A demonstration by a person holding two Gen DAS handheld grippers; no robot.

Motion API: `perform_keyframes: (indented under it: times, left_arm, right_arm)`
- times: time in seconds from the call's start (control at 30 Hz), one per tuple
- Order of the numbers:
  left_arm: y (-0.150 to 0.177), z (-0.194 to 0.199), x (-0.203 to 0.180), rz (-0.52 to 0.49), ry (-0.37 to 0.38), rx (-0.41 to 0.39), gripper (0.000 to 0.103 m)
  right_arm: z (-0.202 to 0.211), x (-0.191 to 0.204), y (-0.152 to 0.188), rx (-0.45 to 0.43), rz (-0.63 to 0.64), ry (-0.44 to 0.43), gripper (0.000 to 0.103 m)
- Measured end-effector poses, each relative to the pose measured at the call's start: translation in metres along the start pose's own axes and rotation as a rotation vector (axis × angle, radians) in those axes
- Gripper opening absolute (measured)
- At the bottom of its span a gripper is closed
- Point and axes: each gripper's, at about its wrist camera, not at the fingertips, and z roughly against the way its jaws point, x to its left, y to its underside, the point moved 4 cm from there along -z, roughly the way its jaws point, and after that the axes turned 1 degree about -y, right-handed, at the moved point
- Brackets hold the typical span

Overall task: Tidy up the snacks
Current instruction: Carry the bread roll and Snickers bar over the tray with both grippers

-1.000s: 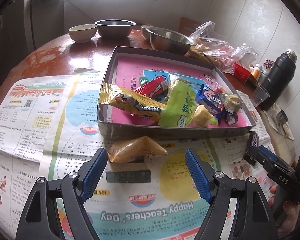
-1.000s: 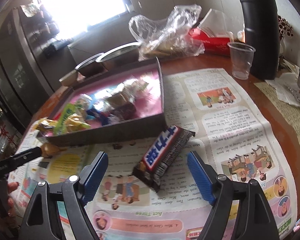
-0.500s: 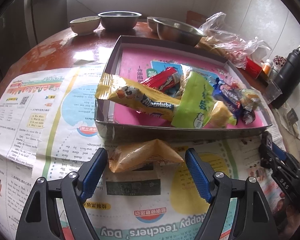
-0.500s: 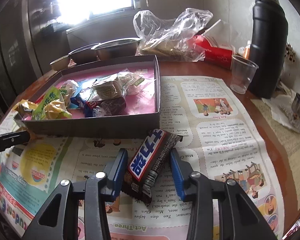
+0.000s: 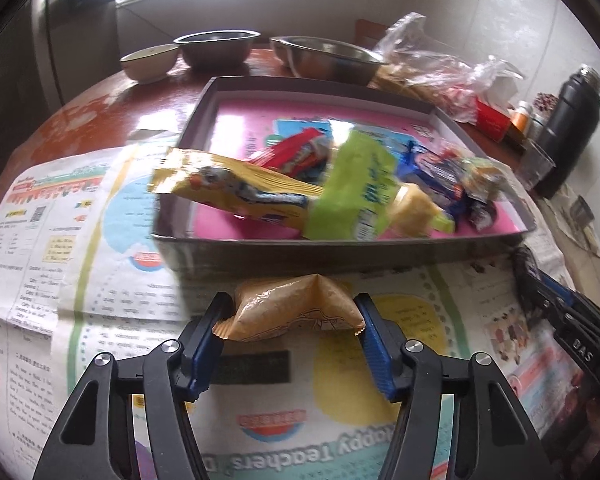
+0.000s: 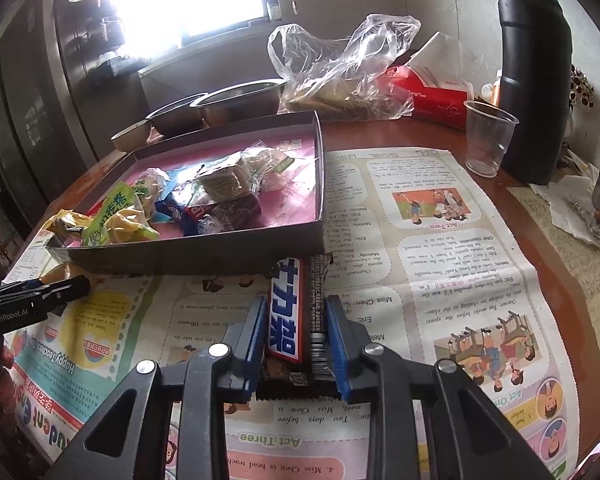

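Left tongs point(image 5: 294, 330), left wrist view: blue pads touch both crimped ends of the small orange foil snack packet point(image 5: 296, 308) and pinch it. Packet lies on the printed newspaper point(image 5: 80, 240) covering the bench, just in front of the near wall of the shallow grey cardboard tray with pink lining point(image 5: 340, 258). Tray already holds several wrappers, among them a long yellow packet point(image 5: 236, 192) and a green pouch point(image 5: 356, 192). Judgement: the packet is soft, so grip lightly, lift clear of the tray wall, then release over bare pink floor. Readable on the paper: "Happy Teachers' Day", upside down.

Right tongs point(image 6: 296, 334), right wrist view: pressed onto the long sides of the dark-brown chocolate bar with a blue-and-white label point(image 6: 290, 312), its far end touching the tray wall point(image 6: 204, 258). Judgement: raise the bar's nose first to clear the rim. Readable: "Act Two", "Act Three" on the newspaper; "GenRobot.AI" on the other gripper's body. The bar's label characters are non-Latin; I cannot read them.
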Motion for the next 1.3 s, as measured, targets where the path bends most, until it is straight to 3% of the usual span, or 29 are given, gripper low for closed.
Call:
perform_keyframes:
  times: [0.2, 0.6, 1.3]
  left_arm:
    - [0.005, 0.01, -0.012, 0.0, 0.066, 0.002, 0.063]
    - [0.004, 0.04, -0.03, -0.039, 0.12, -0.049, 0.063]
    - [-0.039, 0.062, -0.035, -0.032, 0.127, -0.125, 0.063]
  right_arm:
    - [0.004, -0.002, 0.001, -0.003, -0.013, -0.013, 0.03]
    - [0.029, -0.002, -0.004, -0.053, -0.024, -0.012, 0.03]
    - [0.048, 0.012, -0.037, -0.133, 0.001, -0.056, 0.03]
